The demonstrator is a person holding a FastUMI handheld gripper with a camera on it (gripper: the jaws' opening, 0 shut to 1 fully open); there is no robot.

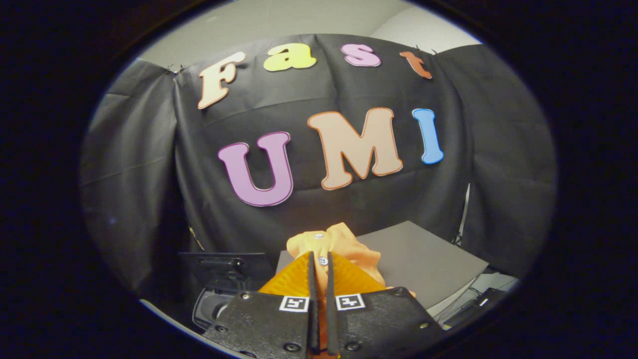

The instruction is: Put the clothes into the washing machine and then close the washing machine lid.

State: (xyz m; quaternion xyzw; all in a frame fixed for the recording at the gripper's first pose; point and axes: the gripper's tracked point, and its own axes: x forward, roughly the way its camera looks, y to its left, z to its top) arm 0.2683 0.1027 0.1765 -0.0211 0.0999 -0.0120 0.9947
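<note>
The gripper (321,269) has its two fingers drawn nearly together, with a fold of the orange garment (344,249) pinched between them; cloth shows in the narrow gap and bunches up just ahead of the tips. The garment is a small buttoned piece, with one button (323,261) sitting right at the fingertips and a second button (319,235) higher on the bunched fabric. It hangs from the pinch, lifted above the grey table (423,254) that lies beyond and to the right of the fingers. Expect the cloth to be light, soft and limp: it will drape, swing and fold on itself rather than hold a shape, and a thin fold can slide out of a loose pinch. The grip is best taken on a thick gathered fold or a seam, away from the hard buttons, which offer a poor seat for the pads. Below and to the left of the fingers stands the washing machine (214,299), a dark unit with its lid (224,267) apparently raised; the view there is dim, so the opening itself cannot be confirmed. The garment is not yet inside.
</note>
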